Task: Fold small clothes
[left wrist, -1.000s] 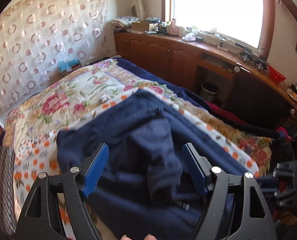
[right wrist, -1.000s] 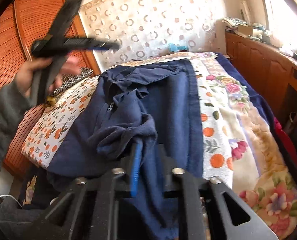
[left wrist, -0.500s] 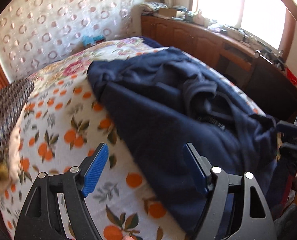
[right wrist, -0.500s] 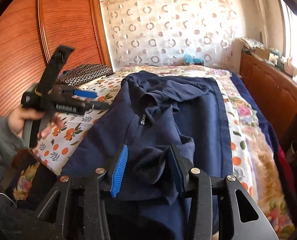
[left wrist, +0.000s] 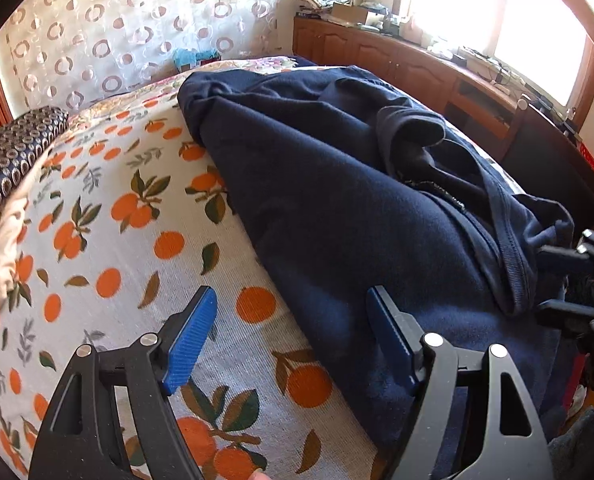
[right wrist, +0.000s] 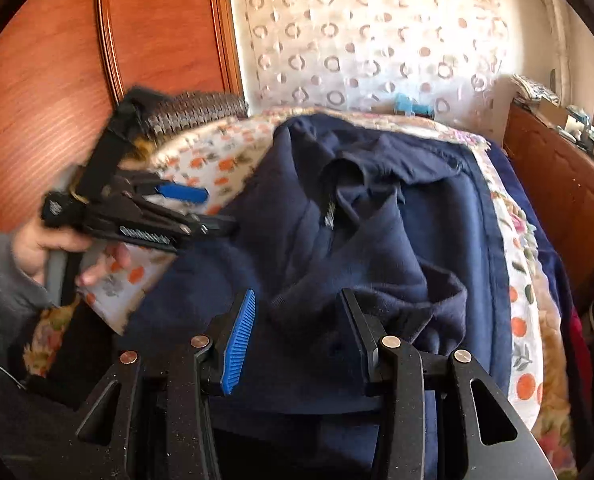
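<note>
Two grippers: both over the near part of the bed, neither one clamped on anything.
Garment: a navy blue garment (left wrist: pixel 337 208) lies rumpled on the bed, spread from the near edge toward the headboard end, with a ribbed hem or cuff (left wrist: pixel 513 256) curling up on its near right side in the left wrist view.
Under the garment: a navy towel or blanket (right wrist: pixel 485 264) lies flat beneath it, on an orange-print bedspread (left wrist: pixel 109 240).
Left gripper (left wrist: pixel 293 336): jaws wide apart, pointing steeply down over the garment's left edge; its left blue pad (left wrist: pixel 189 340) sits above bare bedspread, its right pad above navy cloth. Whether either pad touches the fabric I cannot tell.
Left gripper seen from the other side (right wrist: pixel 201 208): blurred, held by a hand (right wrist: pixel 45 248) in a grey sleeve (right wrist: pixel 1 292), tips at the garment's left border.
Right gripper (right wrist: pixel 297 332): jaws partly apart (they have just been opening), with a bunched fold of the garment lying between them; the pads do not press on it.
Right gripper in the left wrist view (left wrist: pixel 577 288): only its black fingertips show at the right rim, just beside the ribbed hem.
Bed head: a patterned pillow (left wrist: pixel 13 152) at the far left, a circle-print curtain (left wrist: pixel 109 24) behind.
Right of the bed: a wooden cabinet (left wrist: pixel 381 56) under a bright window (left wrist: pixel 493 8).
</note>
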Motion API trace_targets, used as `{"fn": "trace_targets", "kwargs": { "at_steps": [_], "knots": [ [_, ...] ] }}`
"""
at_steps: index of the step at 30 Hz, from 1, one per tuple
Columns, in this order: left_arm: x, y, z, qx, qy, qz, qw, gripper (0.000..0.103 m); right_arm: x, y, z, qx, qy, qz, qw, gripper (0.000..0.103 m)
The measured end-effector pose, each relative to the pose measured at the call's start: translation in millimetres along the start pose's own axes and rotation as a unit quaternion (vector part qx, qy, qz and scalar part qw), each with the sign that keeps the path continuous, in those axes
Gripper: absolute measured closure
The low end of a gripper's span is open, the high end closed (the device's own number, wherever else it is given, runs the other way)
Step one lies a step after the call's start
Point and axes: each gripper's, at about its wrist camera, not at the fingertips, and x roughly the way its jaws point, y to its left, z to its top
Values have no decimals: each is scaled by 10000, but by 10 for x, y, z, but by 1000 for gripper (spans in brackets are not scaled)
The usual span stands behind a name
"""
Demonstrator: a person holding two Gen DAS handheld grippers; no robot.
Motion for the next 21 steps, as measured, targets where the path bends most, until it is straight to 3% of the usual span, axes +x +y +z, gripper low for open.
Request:
{"fn": "trace_targets", "kwargs": {
  "at_steps": [10, 11, 13, 14, 21],
  "knots": [
    [-26, -36, -44, 49, -109, 38, 9999, 25, 191, -6, -7, -318, 358, -296, 9984, 59],
    [-30, -40, -52, 53, -128, 43, 9999, 24, 192, -6, -18, -352, 366, -307, 9982, 61],
    [-36, -49, -64, 58, -165, 50, 9998, 24, 191, 2, -20, -383, 395, -414, 9976, 89],
    [-40, -48, -68, 61, -170, 49, 9998, 24, 184, -27, -4, -316, 398, -353, 9981, 94],
    [-50, -67, -74, 52, -183, 44, 9998, 24, -360, -637, 21, 737, -163, -719, 9945, 96]
  ]
}}
